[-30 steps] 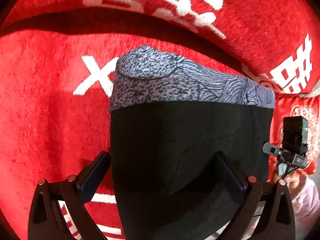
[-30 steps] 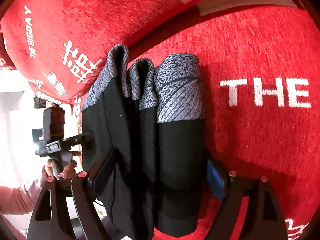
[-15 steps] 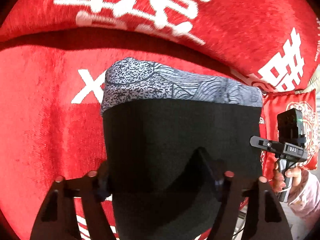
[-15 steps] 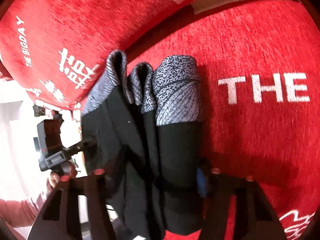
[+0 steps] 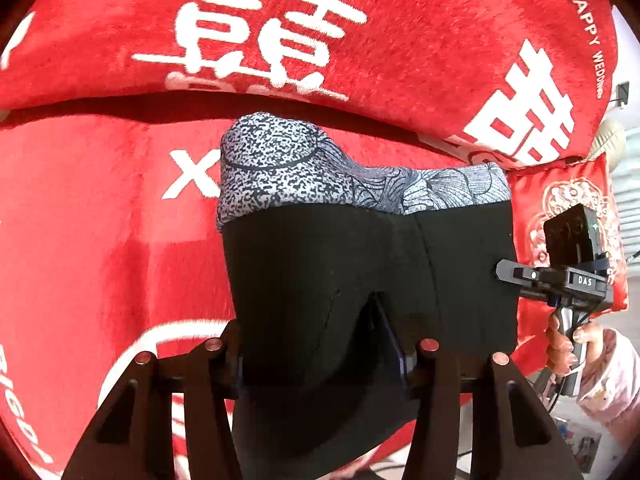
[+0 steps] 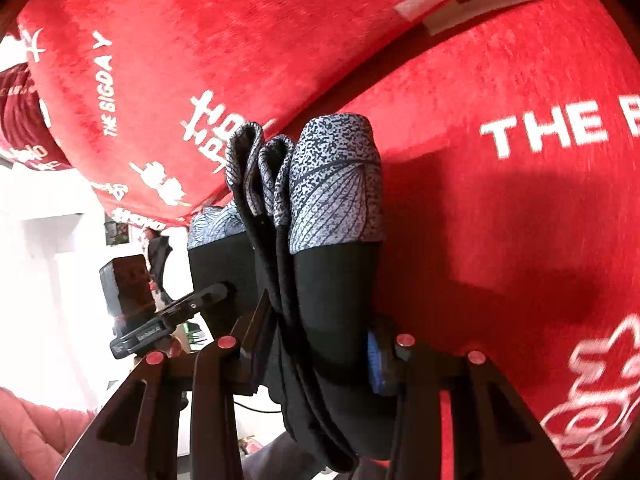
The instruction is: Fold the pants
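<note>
The pants [image 5: 360, 272] are black with a grey patterned waistband [image 5: 304, 176]. They are folded into several layers and held up above a red sofa seat [image 5: 100, 240]. My left gripper [image 5: 320, 344] is shut on the black fabric near one side. In the right wrist view the folded layers [image 6: 332, 280] hang bunched between the jaws, and my right gripper [image 6: 316, 348] is shut on them. The right gripper also shows at the right edge of the left wrist view [image 5: 568, 276]; the left gripper shows in the right wrist view [image 6: 160, 320].
A red sofa back cushion [image 5: 360, 32] with white characters stands behind the pants. A small red embroidered pillow [image 5: 560, 216] lies at the right. The seat [image 6: 520, 208] carries white lettering "THE". A bright room lies beyond the sofa's left end [image 6: 48, 264].
Both grippers have closed tighter on the pants and lifted them slightly. The view has shifted so more of the back cushion shows.
</note>
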Action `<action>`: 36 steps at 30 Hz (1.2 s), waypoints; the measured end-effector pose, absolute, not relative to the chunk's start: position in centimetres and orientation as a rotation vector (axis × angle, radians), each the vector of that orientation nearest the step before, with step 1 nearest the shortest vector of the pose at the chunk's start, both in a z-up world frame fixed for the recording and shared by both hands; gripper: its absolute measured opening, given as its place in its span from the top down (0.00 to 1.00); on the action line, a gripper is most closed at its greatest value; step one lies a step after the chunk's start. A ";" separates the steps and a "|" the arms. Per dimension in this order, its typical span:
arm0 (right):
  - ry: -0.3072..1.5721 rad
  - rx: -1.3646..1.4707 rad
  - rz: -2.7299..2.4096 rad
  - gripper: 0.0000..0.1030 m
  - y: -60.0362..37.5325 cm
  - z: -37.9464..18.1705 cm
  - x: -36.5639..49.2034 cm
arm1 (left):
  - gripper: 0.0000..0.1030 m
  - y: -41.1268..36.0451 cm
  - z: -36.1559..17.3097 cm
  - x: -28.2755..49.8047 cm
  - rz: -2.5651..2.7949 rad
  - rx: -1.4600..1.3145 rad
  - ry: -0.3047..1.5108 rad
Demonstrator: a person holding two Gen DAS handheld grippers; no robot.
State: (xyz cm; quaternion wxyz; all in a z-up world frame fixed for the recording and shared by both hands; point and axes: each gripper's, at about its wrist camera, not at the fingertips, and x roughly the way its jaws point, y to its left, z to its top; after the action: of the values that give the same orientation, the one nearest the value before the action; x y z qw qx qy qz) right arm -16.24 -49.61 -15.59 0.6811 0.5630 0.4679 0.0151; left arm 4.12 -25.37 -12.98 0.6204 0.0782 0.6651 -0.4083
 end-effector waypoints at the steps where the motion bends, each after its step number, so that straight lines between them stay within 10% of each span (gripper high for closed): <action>1: 1.048 1.271 0.038 0.60 -49.0 -15.3 -16.5 | 0.48 -24.7 -12.5 3.9 -0.936 0.176 1.532; 14: 1.136 1.308 -0.006 0.57 -43.7 -17.4 -20.3 | 0.47 -18.7 -15.4 1.3 -0.825 0.245 1.574; 20: 1.268 1.085 -0.159 0.33 -42.8 -18.3 -19.7 | 0.04 -18.0 -17.3 1.6 -0.739 0.300 1.516; 24: 1.316 0.876 -0.291 0.26 -42.0 -16.1 -19.2 | 0.03 -18.0 -17.1 1.4 -0.711 0.336 1.505; 27: 1.267 0.758 -0.354 0.61 -41.9 -13.4 -18.9 | 0.04 -18.3 -16.0 1.1 -0.686 0.383 1.462; 34: 1.209 0.844 -0.225 0.69 -42.6 -13.6 -15.0 | 0.03 -18.0 -14.4 1.0 -0.657 0.388 1.435; 36: 1.238 0.811 -0.252 0.91 -42.5 -14.0 -14.8 | 0.03 -17.9 -14.2 0.7 -0.640 0.403 1.425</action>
State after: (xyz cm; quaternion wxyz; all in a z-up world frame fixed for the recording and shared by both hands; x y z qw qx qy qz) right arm -14.77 -42.51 -13.98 0.7314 0.3684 0.5624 -0.1146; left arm 0.73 -17.91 -14.19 0.6921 0.1804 0.6375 -0.2863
